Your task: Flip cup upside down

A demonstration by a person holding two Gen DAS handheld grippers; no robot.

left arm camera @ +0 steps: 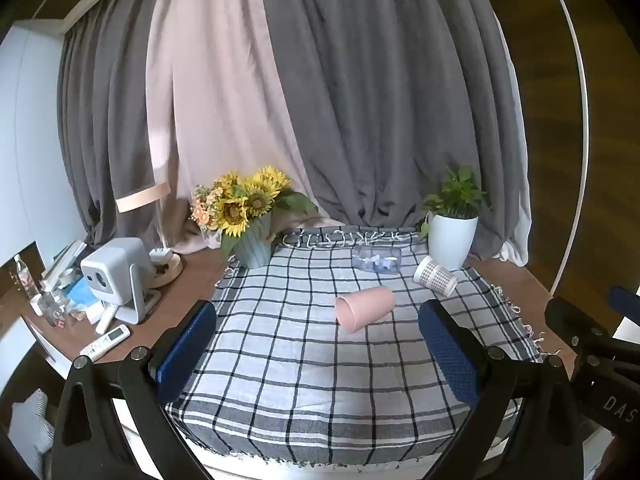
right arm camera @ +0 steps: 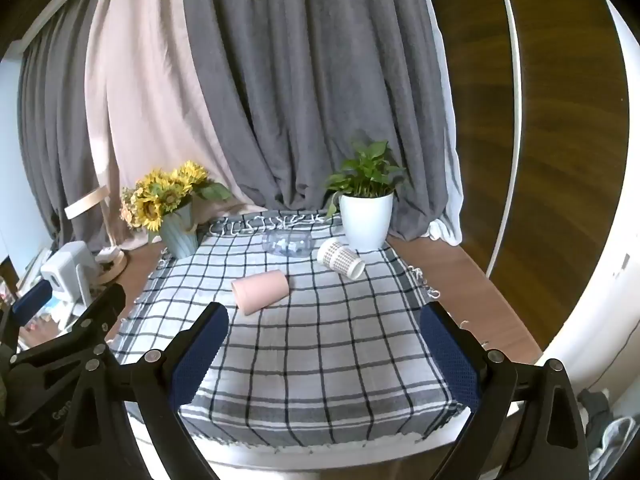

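Note:
A pink cup [left arm camera: 365, 307] lies on its side on the checked cloth, mouth toward the near left; it also shows in the right wrist view [right arm camera: 261, 292]. A white patterned cup [left arm camera: 435, 276] lies on its side near the white pot; it also shows in the right wrist view [right arm camera: 341, 259]. A clear glass [left arm camera: 376, 260] lies behind them, also seen in the right wrist view [right arm camera: 289, 245]. My left gripper [left arm camera: 316, 320] is open and empty, short of the pink cup. My right gripper [right arm camera: 324, 320] is open and empty, to the right of the pink cup.
The checked cloth [left arm camera: 304, 380] covers a wooden table. A sunflower vase [left arm camera: 251, 246] stands back left and a white plant pot [left arm camera: 451, 240] back right. A projector [left arm camera: 116, 276], remote [left arm camera: 105, 342] and clutter sit at the left. Grey curtains hang behind.

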